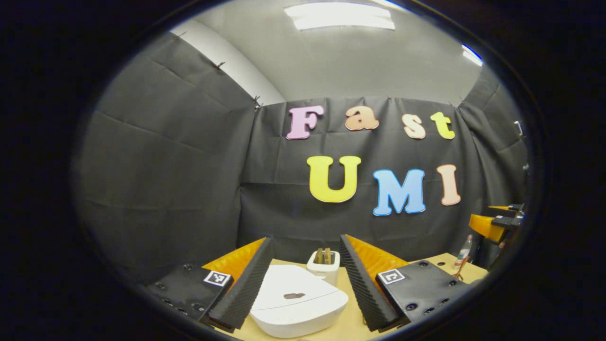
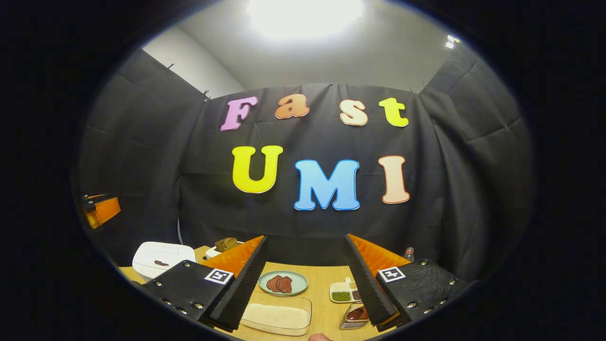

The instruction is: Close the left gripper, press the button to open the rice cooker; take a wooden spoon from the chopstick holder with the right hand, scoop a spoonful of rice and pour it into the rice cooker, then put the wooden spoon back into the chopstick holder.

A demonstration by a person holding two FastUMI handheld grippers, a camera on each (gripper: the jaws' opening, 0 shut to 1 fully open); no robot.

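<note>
Currently our left gripper (image 1: 305, 279) and right gripper (image 2: 305, 279) both gape wide, holding nothing. Low in frame, the rice cooker (image 1: 296, 300) sits lid-down, spoons in the chopstick holder (image 1: 324, 266) behind: fitting either unopened or finished and reclosed.

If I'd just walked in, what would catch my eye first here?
Probably the white rice cooker, lid shut, sitting on the wooden table between the open fingers of the left gripper, with the chopstick holder just behind it. In the right gripper view, a green plate with something brown on it and a clear tray of rice lie ahead of the open right gripper.
</note>
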